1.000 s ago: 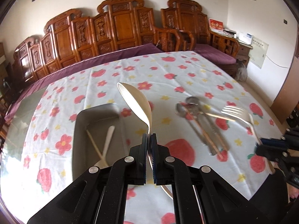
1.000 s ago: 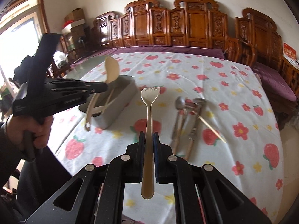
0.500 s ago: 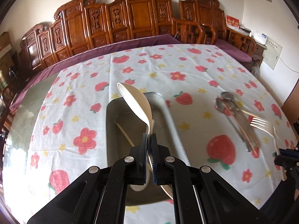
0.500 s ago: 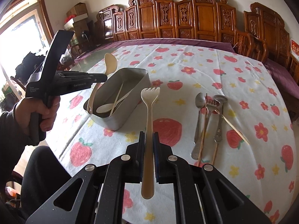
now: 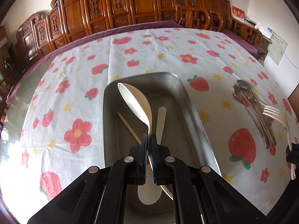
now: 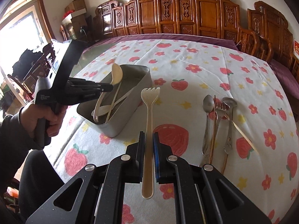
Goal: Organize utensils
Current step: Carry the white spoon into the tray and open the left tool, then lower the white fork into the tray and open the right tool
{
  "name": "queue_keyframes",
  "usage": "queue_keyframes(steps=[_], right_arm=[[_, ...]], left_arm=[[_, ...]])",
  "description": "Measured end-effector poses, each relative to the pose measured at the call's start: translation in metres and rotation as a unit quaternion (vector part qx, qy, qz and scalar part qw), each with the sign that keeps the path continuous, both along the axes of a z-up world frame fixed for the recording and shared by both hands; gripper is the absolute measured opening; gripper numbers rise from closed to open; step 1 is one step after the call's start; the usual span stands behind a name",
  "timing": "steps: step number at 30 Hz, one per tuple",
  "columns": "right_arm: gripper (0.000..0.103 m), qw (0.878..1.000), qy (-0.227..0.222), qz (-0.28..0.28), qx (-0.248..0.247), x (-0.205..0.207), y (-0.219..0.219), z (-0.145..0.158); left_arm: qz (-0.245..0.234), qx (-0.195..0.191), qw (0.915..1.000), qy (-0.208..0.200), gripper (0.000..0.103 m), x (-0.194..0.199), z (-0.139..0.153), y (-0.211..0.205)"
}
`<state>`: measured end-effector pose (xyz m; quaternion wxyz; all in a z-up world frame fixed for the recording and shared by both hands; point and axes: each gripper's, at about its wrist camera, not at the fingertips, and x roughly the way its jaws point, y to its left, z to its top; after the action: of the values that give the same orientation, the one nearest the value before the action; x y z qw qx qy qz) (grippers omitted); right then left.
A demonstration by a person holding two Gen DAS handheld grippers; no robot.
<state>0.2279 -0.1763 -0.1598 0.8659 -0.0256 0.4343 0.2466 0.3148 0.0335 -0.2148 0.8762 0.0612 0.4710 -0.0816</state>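
My left gripper (image 5: pixel 149 136) is shut on the neck of a cream plastic spoon (image 5: pixel 134 100), whose bowl hangs over the open metal tin (image 5: pixel 194 115). Inside the tin lie another cream utensil (image 5: pixel 160 119) and a chopstick (image 5: pixel 129 127). From the right wrist view the left gripper (image 6: pixel 110 87) holds the spoon (image 6: pixel 116 73) above the tin (image 6: pixel 130 108). My right gripper (image 6: pixel 149 136) is shut on the handle of a cream plastic fork (image 6: pixel 150 95), tines pointing away, above the cloth just right of the tin.
A heap of metal spoons, a fork and chopsticks (image 6: pixel 218 115) lies on the strawberry tablecloth (image 6: pixel 196 65) to the right; the same heap of metal cutlery (image 5: pixel 252 108) shows in the left wrist view. Carved wooden chairs (image 6: pixel 186 13) line the far side. A hand (image 6: pixel 39 119) grips the left tool.
The left gripper carried the spoon leftward and down until it hangs over the tin. The right gripper with the fork moved closer to the tin.
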Motion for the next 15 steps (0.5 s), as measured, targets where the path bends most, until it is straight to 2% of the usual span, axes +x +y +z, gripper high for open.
queue_keyframes(steps=[4,8,15], right_arm=[[0.010,1.000,0.000,0.002,-0.001,0.003,0.006,0.001],[0.011,1.000,-0.003,0.002,0.000,0.004,0.012,0.003],[0.010,1.000,-0.007,0.010,0.005,0.010,0.030,0.007]], left_arm=[[0.009,-0.004,0.9999,-0.002,0.005,-0.003,0.004,0.007],[0.018,-0.009,0.9996,-0.021,0.018,-0.013,0.021,0.017],[0.026,-0.007,0.9984,-0.050,0.022,-0.033,0.052,0.033]])
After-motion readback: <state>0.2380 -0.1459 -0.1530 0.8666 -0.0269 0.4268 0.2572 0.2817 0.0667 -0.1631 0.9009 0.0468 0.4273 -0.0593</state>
